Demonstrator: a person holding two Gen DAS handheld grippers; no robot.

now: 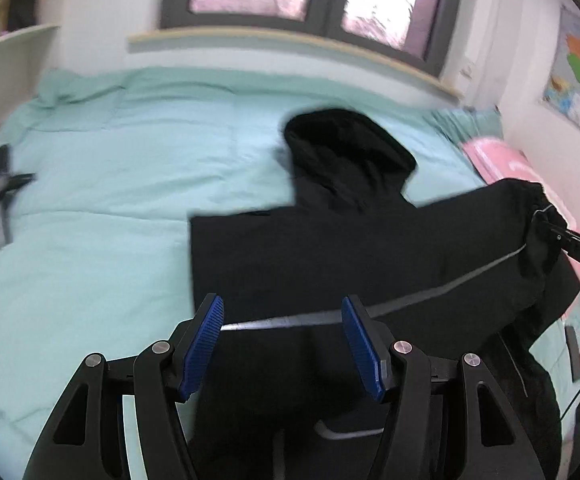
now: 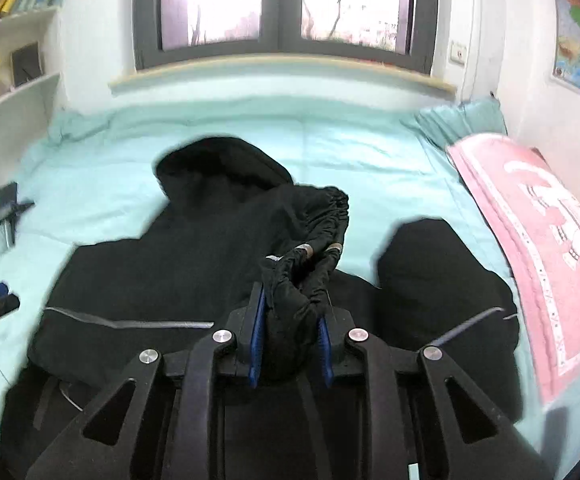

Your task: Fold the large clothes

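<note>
Right gripper [image 2: 290, 332] of mine is clamped on the bunched cuff of the black jacket [image 2: 149, 280], holding that sleeve up above the cloth; my left gripper [image 1: 282, 340] hangs with its blue pads apart over the jacket's lower part, nothing between them. Beyond my fingers the jacket lies spread on the mint green bedspread [image 1: 109, 160], hood [image 1: 342, 148] pointing to the window [image 2: 285, 4]. Off to the right, a pink blanket [image 2: 538, 240] lies by the wall.

Pink blanket [image 2: 530, 248] on mint bedspread [image 2: 330, 148]; window [image 2: 281, 4] behind.
</note>
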